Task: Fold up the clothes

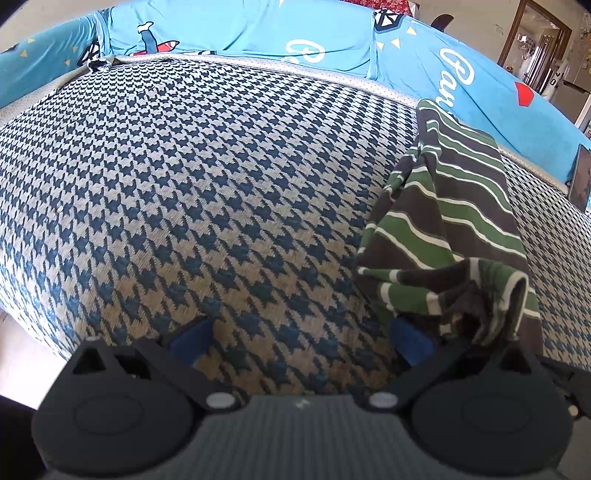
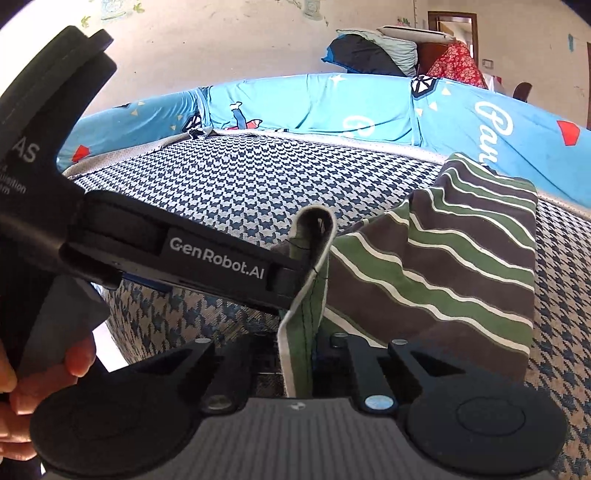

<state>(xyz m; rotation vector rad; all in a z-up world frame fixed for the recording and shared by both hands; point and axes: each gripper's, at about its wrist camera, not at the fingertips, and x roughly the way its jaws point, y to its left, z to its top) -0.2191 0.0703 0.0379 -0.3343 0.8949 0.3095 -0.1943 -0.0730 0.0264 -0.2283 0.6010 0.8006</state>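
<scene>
A green, brown and white striped garment (image 1: 454, 206) lies part-folded on the houndstooth seat cover (image 1: 192, 192), at the right in both views. My left gripper (image 1: 299, 341) stands open and wide, blue pads (image 1: 190, 338) showing, with a bunched end of the garment draped over its right finger. In the right wrist view the left gripper (image 2: 286, 286) comes in from the left, and the garment's white-edged hem (image 2: 314, 236) loops over its tip. My right gripper (image 2: 299, 347) is shut on a narrow strip of that hem, close beneath the left gripper's tip. The striped garment (image 2: 461, 266) stretches away to the right.
A bright blue printed cover (image 1: 229, 29) wraps the sofa back behind the seat. A dark flat screen (image 1: 581, 177) leans at the far right. Pillows and red cloth (image 2: 373, 51) are piled beyond the sofa. A person's hand (image 2: 22, 373) holds the left gripper's handle.
</scene>
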